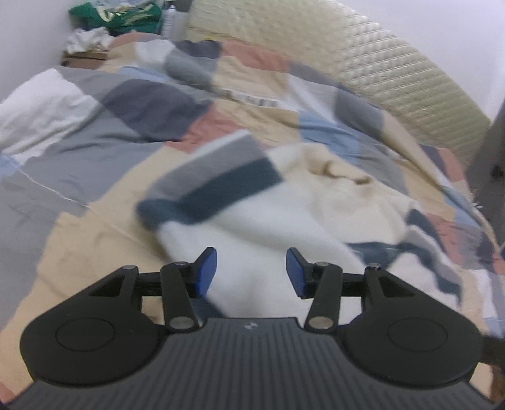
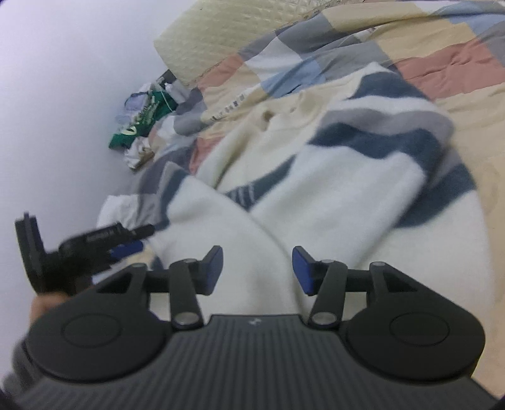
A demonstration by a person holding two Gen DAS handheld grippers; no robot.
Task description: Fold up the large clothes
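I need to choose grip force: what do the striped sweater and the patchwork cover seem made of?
The cream sweater with navy and grey stripes looks like thick, fuzzy knit or fleece: a soft matte nap, rounded folds. The patchwork bed cover looks like thin woven cotton, matte, with sharp fine creases.

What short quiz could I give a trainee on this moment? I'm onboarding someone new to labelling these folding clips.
1. True or false: the left gripper is shut on the cream knit sweater with navy and grey stripes.
2. Multiple choice: the sweater lies on A) a bare wooden floor, B) the patchwork quilt of beige, grey, blue and pink squares, C) a metal rack.
3. Fill in: the crumpled garment piled by the white wall beyond the quilt is mostly ____ in colour.

Key
1. False: its jaws stand apart, and so do those of the right gripper.
2. B
3. green
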